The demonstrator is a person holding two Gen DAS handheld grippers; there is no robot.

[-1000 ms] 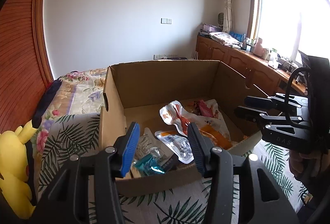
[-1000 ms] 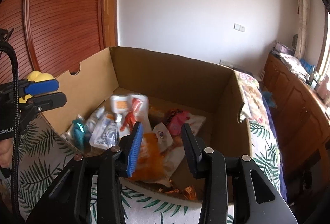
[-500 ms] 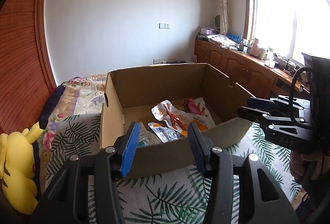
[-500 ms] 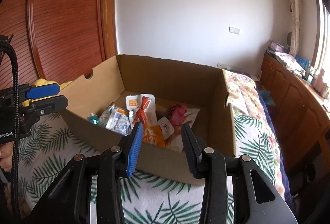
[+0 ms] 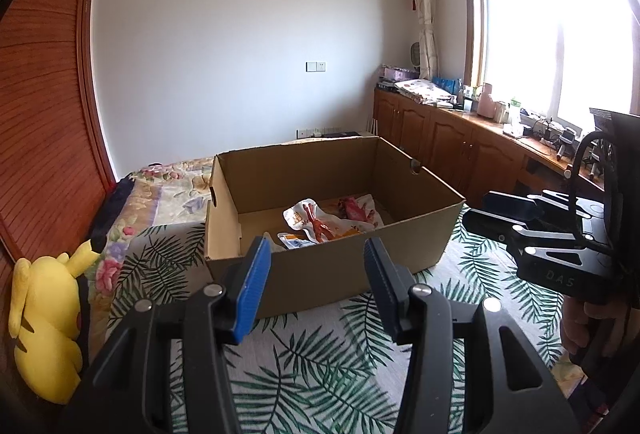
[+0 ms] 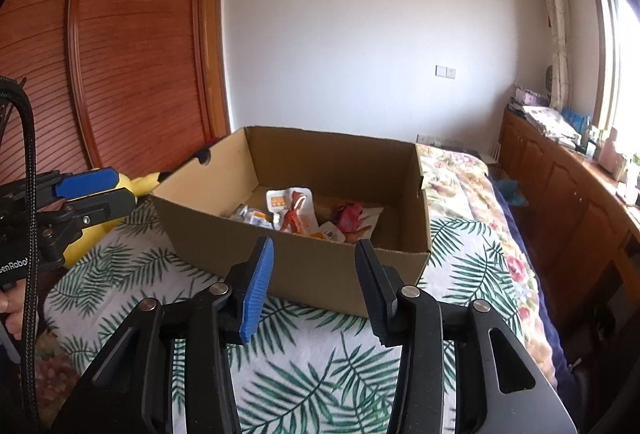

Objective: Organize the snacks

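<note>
Snacks [image 5: 326, 220] lie in a pile on the bottom of the brown cardboard box [image 5: 344, 266]. Some packets are white, some orange, and one is red. The box has no lid and sits on the bed [image 6: 320, 362], on a white cover with green leaves.

Near the box's front wall, the left tongs [image 5: 316, 286] hang over the cover. Their two fingers stand apart and nothing is between them. The right tongs [image 6: 314, 284] hang near that same wall too. Their fingers are opening, and nothing is between them either. Neither pair touches the box. A hand [image 5: 580, 326] holds the right tongs, well to the right of the box.

To the left of the box, a yellow plush toy [image 5: 44, 322] lies at the edge of the bed. Behind the box, the bed has a flowery blanket [image 6: 452, 174]. Further right of the box, wooden cupboards [image 5: 448, 142] stand under a bright window [image 5: 560, 46].
</note>
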